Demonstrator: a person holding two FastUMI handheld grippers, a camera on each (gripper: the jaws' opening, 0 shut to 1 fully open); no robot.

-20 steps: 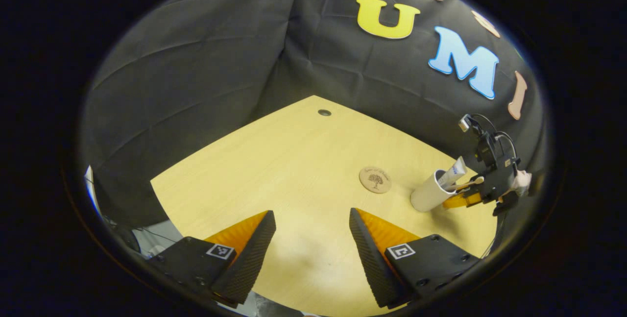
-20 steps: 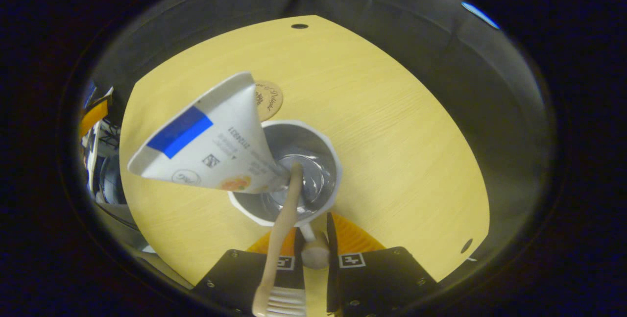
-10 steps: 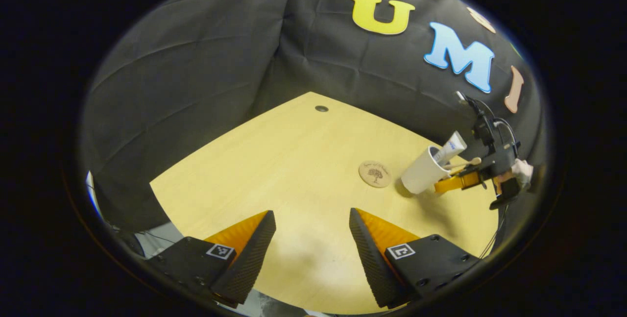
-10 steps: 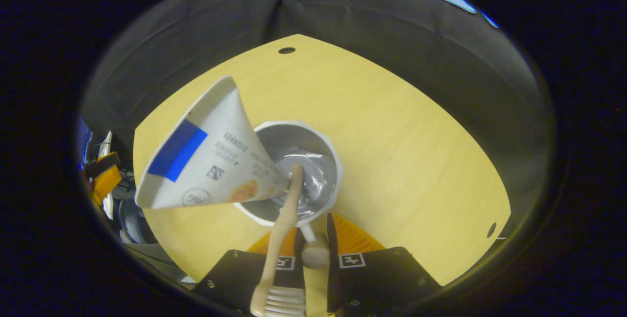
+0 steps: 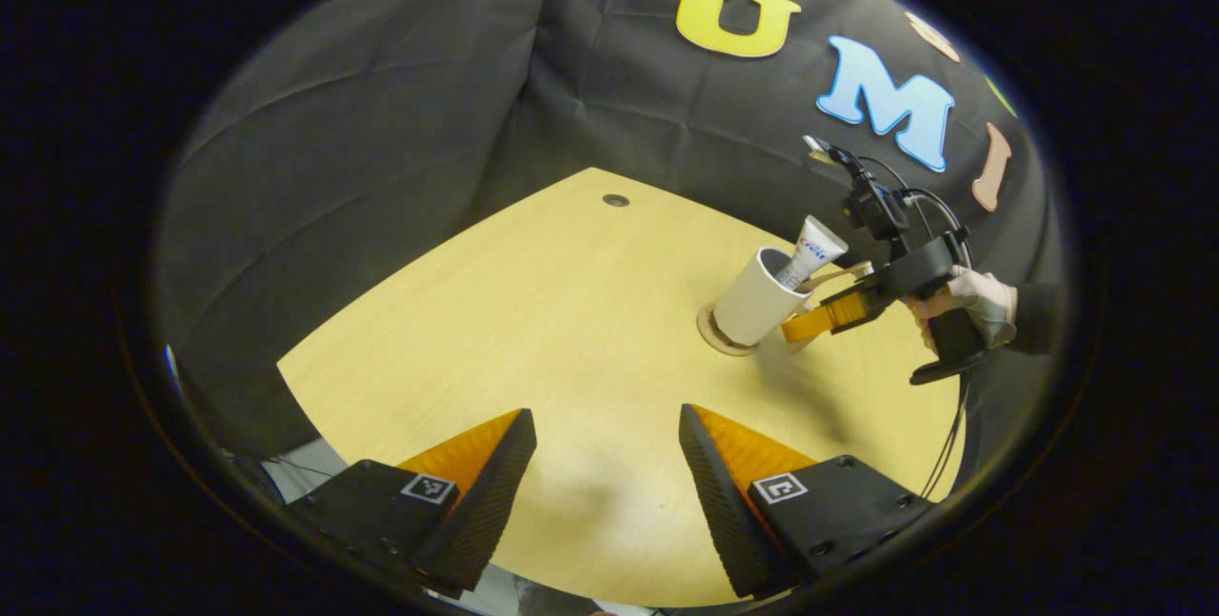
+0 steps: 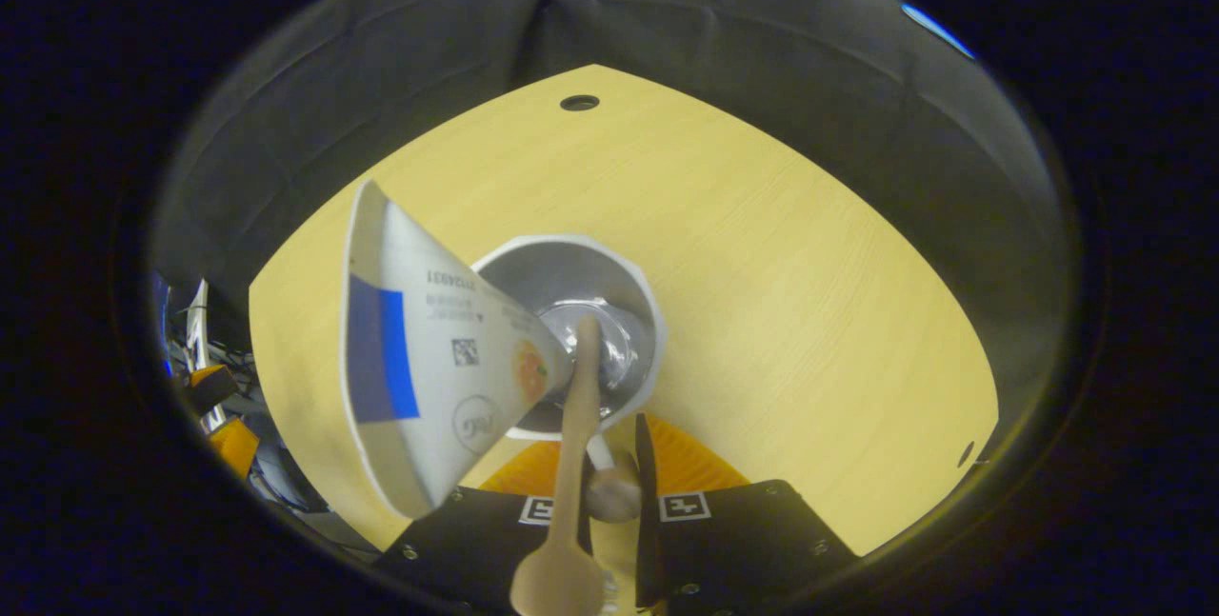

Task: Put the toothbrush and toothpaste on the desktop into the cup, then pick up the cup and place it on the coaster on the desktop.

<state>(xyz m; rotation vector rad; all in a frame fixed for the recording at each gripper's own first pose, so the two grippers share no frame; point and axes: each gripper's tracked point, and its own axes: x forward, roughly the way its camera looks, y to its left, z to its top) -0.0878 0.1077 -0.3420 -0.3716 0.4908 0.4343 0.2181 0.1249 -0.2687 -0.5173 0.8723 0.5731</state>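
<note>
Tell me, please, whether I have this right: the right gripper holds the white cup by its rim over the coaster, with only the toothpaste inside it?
Not quite. The cup holds both the toothpaste and the toothbrush, as the right gripper view shows. The rest stands: the right gripper grips the rim, over the coaster.

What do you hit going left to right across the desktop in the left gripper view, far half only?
Cable hole → coaster → cup → toothpaste → right gripper → gloved hand.
</note>
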